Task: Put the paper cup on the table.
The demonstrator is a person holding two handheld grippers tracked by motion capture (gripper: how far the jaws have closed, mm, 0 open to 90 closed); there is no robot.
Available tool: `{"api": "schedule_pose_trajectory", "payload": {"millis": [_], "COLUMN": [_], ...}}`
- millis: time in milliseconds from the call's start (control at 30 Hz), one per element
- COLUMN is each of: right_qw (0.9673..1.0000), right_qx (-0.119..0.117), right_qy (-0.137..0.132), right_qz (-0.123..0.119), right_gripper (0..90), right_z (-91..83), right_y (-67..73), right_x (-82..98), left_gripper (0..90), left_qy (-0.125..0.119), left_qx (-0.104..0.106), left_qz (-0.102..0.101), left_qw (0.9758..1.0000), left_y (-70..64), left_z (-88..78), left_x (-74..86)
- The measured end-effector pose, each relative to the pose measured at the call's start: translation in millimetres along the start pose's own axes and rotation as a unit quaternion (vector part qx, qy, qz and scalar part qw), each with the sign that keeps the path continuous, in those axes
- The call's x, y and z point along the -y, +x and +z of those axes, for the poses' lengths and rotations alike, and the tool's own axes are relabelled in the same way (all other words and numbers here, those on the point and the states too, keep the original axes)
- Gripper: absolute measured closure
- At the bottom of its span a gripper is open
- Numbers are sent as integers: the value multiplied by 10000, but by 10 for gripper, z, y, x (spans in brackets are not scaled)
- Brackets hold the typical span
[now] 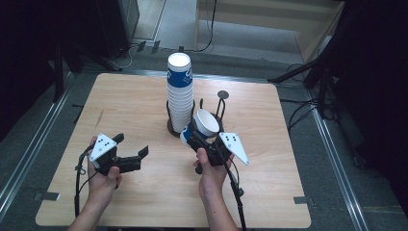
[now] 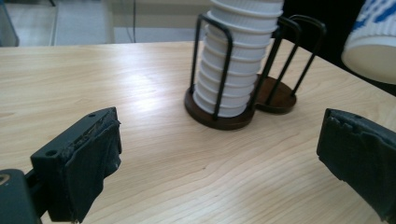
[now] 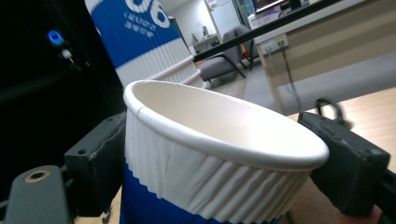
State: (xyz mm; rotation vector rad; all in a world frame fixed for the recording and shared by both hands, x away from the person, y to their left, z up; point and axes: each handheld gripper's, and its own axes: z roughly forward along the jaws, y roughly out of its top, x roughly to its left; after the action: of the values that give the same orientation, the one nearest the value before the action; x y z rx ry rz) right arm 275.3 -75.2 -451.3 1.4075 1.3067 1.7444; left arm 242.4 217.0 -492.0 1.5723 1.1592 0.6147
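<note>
- At the middle of the high view, my right gripper (image 1: 201, 132) holds a single paper cup (image 1: 206, 123), jaws pressed on its ribbed sides.
- The cup tilts with its mouth toward the upper right; the cup stack (image 1: 180, 91) in the wire holder (image 1: 217, 107) stands just to its upper left.
- At lower left, my left gripper (image 1: 131, 149) hovers over the tabletop (image 1: 144, 192), jaws wide and empty, farther from the stack.

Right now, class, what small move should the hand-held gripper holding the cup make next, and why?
Probably carry the blue-and-white ribbed paper cup toward the black wire holder's vacant slot, since the right hand-held gripper grips it tilted beside the tall cup stack.
</note>
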Motion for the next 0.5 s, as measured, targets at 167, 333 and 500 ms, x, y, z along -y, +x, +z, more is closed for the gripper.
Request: {"api": "schedule_pose_trajectory", "payload": {"millis": [167,333,500], "right_qw": [9996,9980,9950], "right_qx": [134,242,468], "right_qy": [-102,-258,-164], "right_qz": [-238,-522,-869], "right_gripper": [131,128,127], "right_z": [-24,-22,-6], "right_y": [-73,-114,-172], "right_x": [-44,-78,-97], "left_gripper": [8,8,8], "left_qy": [67,134,136], "left_qx": [-300,-537,-851], "left_qz": [-105,-235,-224], "left_qw": [9995,9982,9960], "left_y": [193,398,599], "left_z": [0,14,-27], "left_x": [90,172,229]}}
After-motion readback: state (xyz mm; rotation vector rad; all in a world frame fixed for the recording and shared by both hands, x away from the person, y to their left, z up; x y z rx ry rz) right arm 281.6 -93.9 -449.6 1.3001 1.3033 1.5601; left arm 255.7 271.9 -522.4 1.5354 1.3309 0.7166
